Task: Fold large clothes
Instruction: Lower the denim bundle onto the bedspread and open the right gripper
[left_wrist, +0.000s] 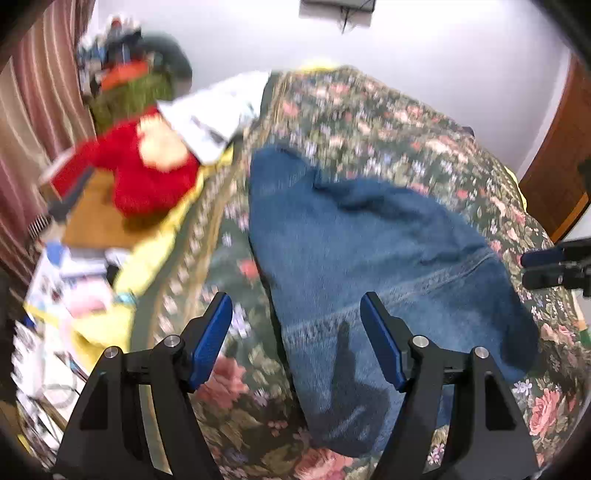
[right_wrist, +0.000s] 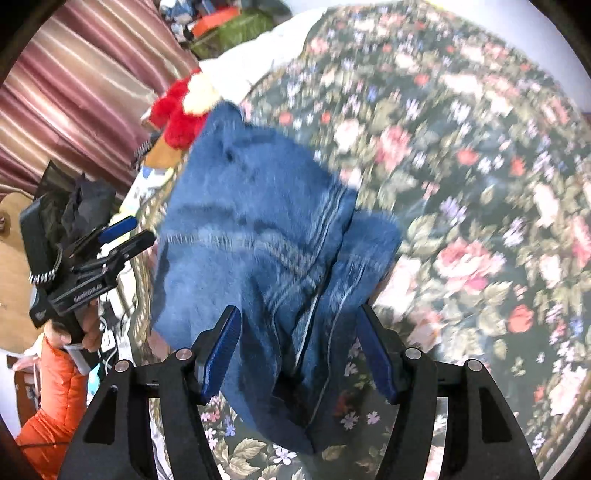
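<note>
Right gripper (right_wrist: 295, 328) gapes over folded jeans (right_wrist: 258, 236).

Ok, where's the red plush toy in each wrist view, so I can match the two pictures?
Left wrist: the red plush toy lies at centre-left, off the bed's edge, left of the blue jeans.
Right wrist: the toy sits upper left, just beyond the far end of the jeans, below the striped curtain.
Shared landmark: the floral bedspread under the jeans in both views.
</note>
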